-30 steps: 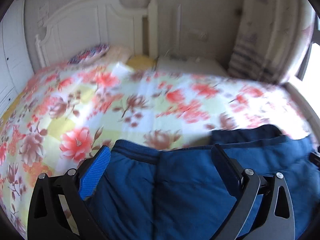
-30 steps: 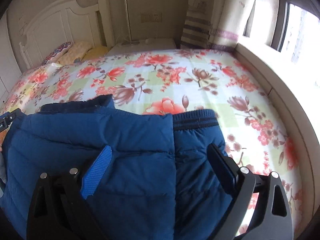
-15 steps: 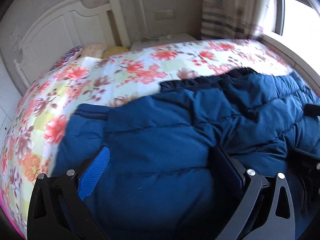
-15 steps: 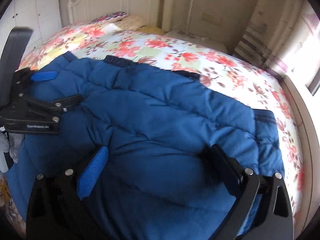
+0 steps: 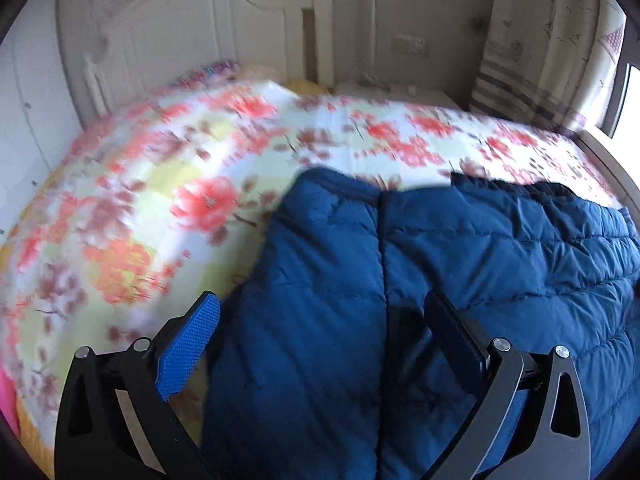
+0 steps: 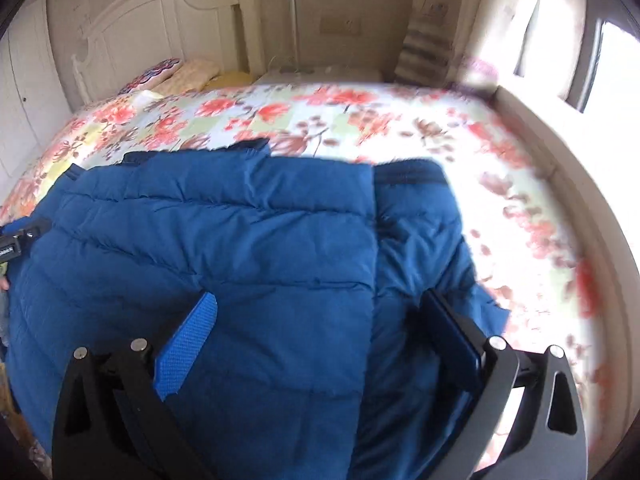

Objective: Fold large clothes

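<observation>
Jaws of my left gripper [image 5: 320, 320] stand wide apart w/ nothing between the pads, and my right gripper [image 6: 316, 316] is the same, spread and empty. Both hang just above the blue padded jacket [image 6: 224, 256], which lies on the flowered bedspread [image 5: 160, 184] at the near side of the bed. In left wrist view, the blue pad [image 5: 188, 350] is over the bedspread, just beside the jacket's left edge; the black pad is over the quilted fabric. In right wrist view, both fingers are over the jacket, approx. at a vertical seam where one panel overlaps another. A dark ribbed cuff [image 6: 408, 174] shows at the far edge on the right. My left gripper appears at left border of right view, touching or not I cannot tell. Farther: pillows [image 6: 176, 76], white headboard [image 6: 168, 20], curtain [image 5: 540, 40], window [image 6: 612, 64]. Left view is blurred.
</observation>
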